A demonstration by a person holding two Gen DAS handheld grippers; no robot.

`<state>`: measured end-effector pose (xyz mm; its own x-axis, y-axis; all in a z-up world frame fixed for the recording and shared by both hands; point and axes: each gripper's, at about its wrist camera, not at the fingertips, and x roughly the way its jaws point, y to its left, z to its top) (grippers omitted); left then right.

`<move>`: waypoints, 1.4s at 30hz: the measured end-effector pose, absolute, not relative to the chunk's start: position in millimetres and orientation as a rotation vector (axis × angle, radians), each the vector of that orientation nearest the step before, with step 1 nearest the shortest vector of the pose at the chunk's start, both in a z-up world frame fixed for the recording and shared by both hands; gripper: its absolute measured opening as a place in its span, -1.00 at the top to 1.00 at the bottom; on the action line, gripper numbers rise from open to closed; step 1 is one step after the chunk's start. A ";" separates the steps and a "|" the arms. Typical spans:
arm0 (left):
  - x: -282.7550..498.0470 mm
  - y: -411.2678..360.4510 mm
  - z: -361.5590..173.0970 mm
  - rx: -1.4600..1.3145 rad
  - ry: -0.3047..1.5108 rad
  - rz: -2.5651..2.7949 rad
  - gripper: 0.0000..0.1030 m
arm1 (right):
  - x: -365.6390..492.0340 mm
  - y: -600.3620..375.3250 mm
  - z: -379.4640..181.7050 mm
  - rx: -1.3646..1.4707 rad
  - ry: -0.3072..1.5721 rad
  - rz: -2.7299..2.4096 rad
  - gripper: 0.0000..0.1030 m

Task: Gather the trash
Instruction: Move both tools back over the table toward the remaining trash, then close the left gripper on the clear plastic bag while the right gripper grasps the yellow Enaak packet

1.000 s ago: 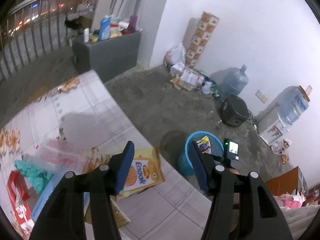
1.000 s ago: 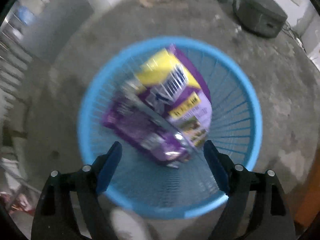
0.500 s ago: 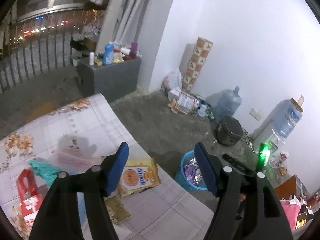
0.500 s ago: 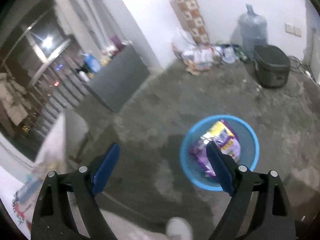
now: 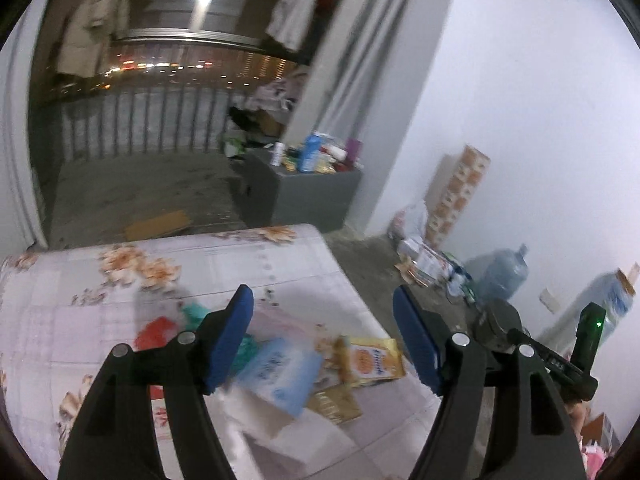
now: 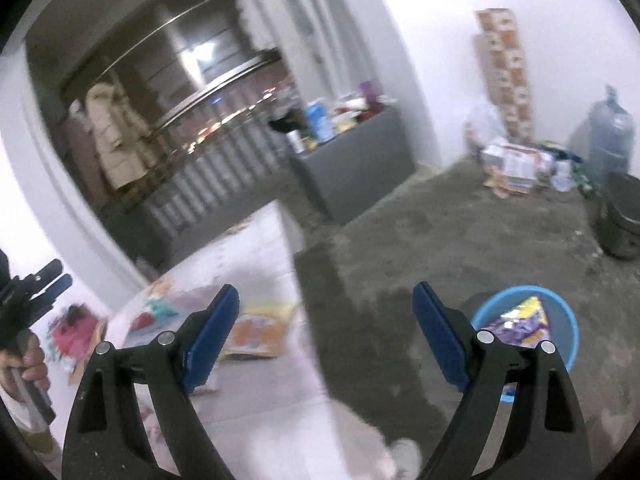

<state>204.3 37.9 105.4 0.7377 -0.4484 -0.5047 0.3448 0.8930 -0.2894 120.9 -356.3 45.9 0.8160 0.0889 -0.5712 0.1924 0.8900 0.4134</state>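
One blue bin (image 6: 566, 322), one purple wrapper (image 6: 520, 322) inside, two grippers, jaws apart.

Home: balcony laundry (image 5: 292, 20), water jugs (image 5: 502, 274)

A grey cabinet (image 5: 316, 196) stood at twelve o'clock, its top crowded with bottles, a blue one (image 5: 310, 152) among them. At two o'clock a tall stack of patterned cartons (image 5: 456, 196) leaned against the white wall (image 5: 540, 100). A large water jug (image 5: 502, 274) sat at three o'clock on the concrete floor (image 6: 460, 240). Pale clothes (image 5: 90, 12) hung at eleven o'clock above the balcony railing (image 5: 140, 124).
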 end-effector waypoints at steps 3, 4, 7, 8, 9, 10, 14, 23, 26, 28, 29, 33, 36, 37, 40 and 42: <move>206.6 57.1 98.5 -0.204 0.607 -0.418 -0.36 | 140.7 -336.8 45.5 0.473 0.652 -0.008 -0.63; 208.3 64.1 94.1 -0.215 0.614 -0.409 -0.36 | 145.8 -331.9 43.7 0.475 0.663 0.007 -0.63; 211.3 74.5 83.9 -0.234 0.639 -0.403 -0.36 | 163.1 -320.3 35.7 0.501 0.705 0.042 -0.63; 213.5 76.6 80.5 -0.239 0.649 -0.405 -0.36 | 166.0 -314.5 38.6 0.504 0.715 0.045 -0.63; 217.6 77.8 76.8 -0.241 0.663 -0.413 -0.36 | 169.7 -309.1 38.2 0.509 0.731 0.049 -0.63; 221.4 76.4 74.1 -0.241 0.673 -0.419 -0.36 | 174.6 -308.1 34.6 0.516 0.749 0.052 -0.62; 251.8 69.4 59.5 -0.260 0.784 -0.475 -0.36 | 174.5 -295.3 35.5 0.564 0.805 0.055 -0.51; 363.0 35.3 13.2 -0.219 1.101 -0.562 -0.28 | 192.0 -308.1 -0.1 0.704 0.978 0.028 -0.21; 393.0 27.9 -10.3 -0.208 1.217 -0.511 -0.24 | 193.4 -311.7 -8.4 0.751 1.013 0.029 -0.15; 405.8 23.4 -21.9 -0.189 1.253 -0.504 -0.24 | 193.6 -312.6 -9.7 0.736 1.022 0.018 -0.15; 412.3 22.7 -28.7 -0.179 1.275 -0.486 -0.24 | 194.7 -312.0 -11.2 0.725 1.030 0.012 -0.15; 433.2 27.4 -52.6 -0.150 1.329 -0.410 -0.24 | 199.8 -312.2 -13.3 0.711 1.043 0.008 -0.15; 438.7 27.5 -65.2 -0.157 1.377 -0.425 -0.24 | 202.5 -312.8 -15.7 0.711 1.049 0.007 -0.15; 438.5 27.6 -67.9 -0.162 1.391 -0.431 -0.24 | 202.6 -314.0 -16.2 0.714 1.051 0.008 -0.15; 439.5 29.7 -73.4 -0.184 1.417 -0.450 -0.09 | 206.5 -314.2 -20.7 0.725 1.058 0.011 -0.14; 440.9 30.9 -74.0 -0.199 1.421 -0.461 -0.03 | 207.5 -314.6 -23.6 0.732 1.062 0.016 -0.13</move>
<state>440.9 30.9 -74.0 0.0804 -0.4215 -0.9033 0.1885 0.8963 -0.4015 207.5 -314.6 -23.6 0.5096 0.3496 -0.7862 0.3259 0.7672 0.5524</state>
